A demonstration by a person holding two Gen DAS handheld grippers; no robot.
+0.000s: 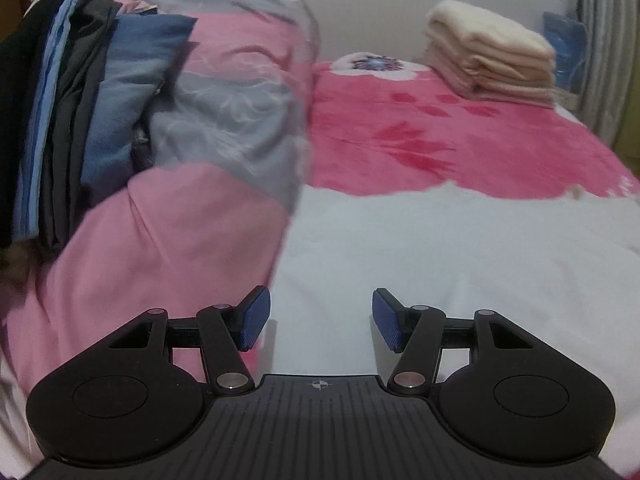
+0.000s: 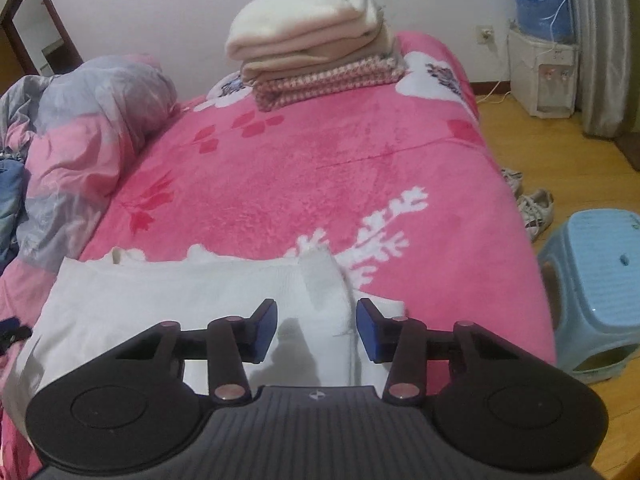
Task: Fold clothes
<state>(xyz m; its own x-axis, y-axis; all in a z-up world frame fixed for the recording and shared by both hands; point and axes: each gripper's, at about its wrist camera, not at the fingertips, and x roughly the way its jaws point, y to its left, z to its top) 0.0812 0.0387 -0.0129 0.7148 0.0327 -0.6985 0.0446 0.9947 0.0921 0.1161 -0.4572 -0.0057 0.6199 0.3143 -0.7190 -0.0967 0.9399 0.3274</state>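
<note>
Your left claw [image 1: 321, 319] is open, with nothing between its two blue pads. It hangs over the white knitted garment [image 1: 460, 248], which lies flat on the bright pink fluffy blanket [image 1: 420, 140]. Your right claw [image 2: 317, 329] is open too. A fold of the same white garment [image 2: 192, 300] sits between its pads, but they do not squeeze it.

Ahead of your right claw the pink blanket [image 2: 320, 160] is bare, so there is wide room to move. To its right the bed drops off to a wooden floor [image 2: 560, 152], with a pale blue plastic stool [image 2: 600, 276] close by the edge. To its left the pink and grey puffy quilt [image 2: 88, 128] is bunched up.

That quilt [image 1: 192, 160] rises like a wall just left of your left claw and touches the garment's left edge. A stack of dark and blue folded clothes [image 1: 76, 120] leans against it.

Far ahead of both claws sits a pile of cream folded blankets [image 2: 308, 28].

The left view is blurry, so the pile [image 1: 492, 52] looks smeared there. The near part of the garment hides under both claws.

Only the right view shows the floor, the stool, the white shoes [image 2: 534, 208] and the white water dispenser [image 2: 546, 76]. Only the left view shows the clothes stack clearly.
</note>
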